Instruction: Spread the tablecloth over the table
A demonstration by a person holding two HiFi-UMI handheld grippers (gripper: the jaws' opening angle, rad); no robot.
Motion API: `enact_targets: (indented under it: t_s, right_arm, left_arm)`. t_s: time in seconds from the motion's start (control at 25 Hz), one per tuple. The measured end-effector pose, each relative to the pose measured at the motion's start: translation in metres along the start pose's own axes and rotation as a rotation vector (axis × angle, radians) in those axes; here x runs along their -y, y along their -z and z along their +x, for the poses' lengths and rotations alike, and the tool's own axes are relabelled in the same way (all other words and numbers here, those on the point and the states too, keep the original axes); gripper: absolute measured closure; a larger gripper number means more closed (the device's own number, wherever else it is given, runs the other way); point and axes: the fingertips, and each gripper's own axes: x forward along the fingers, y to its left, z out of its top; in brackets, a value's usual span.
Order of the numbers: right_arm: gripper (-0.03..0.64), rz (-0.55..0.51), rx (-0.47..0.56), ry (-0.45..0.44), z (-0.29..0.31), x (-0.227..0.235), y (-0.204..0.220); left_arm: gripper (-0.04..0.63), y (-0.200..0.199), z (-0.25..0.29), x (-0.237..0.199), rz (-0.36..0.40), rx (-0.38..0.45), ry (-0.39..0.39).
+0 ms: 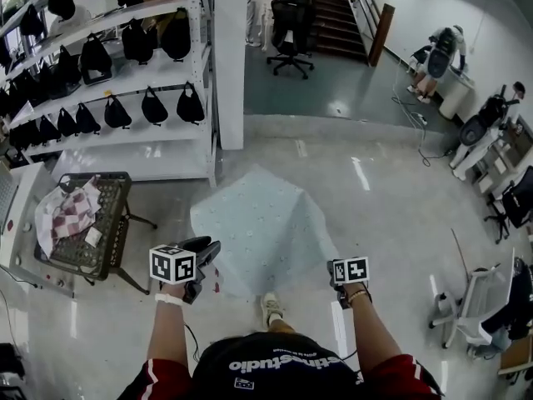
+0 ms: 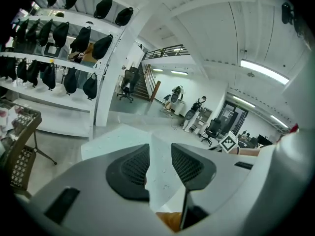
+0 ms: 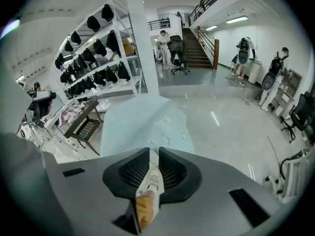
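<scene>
I have one tablecloth [image 1: 254, 223], pale blue with small specks, and it lies straight ahead of me. Its near edge is at 6 o'clock by my hands and the rest fans out toward 12 o'clock. My left claw [image 2: 160, 156] is closed on a fold of that edge, and the cloth fills the gap between its two pads. My right claw [image 3: 153, 163] is pinched tight on a thinner strip of the same edge. That makes two claws, each on its own near corner, level with each other along a 9-to-3 line, so neither is closer to the work.

The cloth's length runs away from me, across that line. I judge the next move depends on carrying both corners evenly toward 12 o'clock. I cannot see the counter, which the cloth hides if it is there. At 9 o'clock stands one wire-topped stand [image 1: 117, 223] with a checked cloth [image 1: 71, 211] on it, well apart from mine.
</scene>
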Motion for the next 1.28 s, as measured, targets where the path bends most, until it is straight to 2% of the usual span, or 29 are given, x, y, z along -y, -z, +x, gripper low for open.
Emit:
enact_targets:
  t_s: [0.32,0.64,0.8,1.04,1.28]
  right_arm:
    - [0.540,0.032,0.063,0.031,-0.028,0.018,-0.002]
    - [0.542,0.039,0.210,0.033,-0.056,0.013,-0.043]
    - [0.543,0.011,0.276,-0.001,-0.073,-0.006,-0.068]
    - [0.546,-0.065,0.442,-0.100,-0.110,-0.055,-0.124]
    - [0.546,-0.157,0.509,-0.133,-0.137,-0.088,-0.159]
  left_arm:
    - [0.443,-0.005,0.022,0.021,0.020,0.020,0.043]
    - [0.443,-0.008,0.026,0.032,0.029,0.026,0.057]
    - [0.443,-0.015,0.019,0.037,0.036,0.048,0.056]
    - [0.443,-0.032,0.005,0.039,0.053,0.097,0.046]
    - [0.445,-0.054,-0.002,0.044,0.065,0.134,0.041]
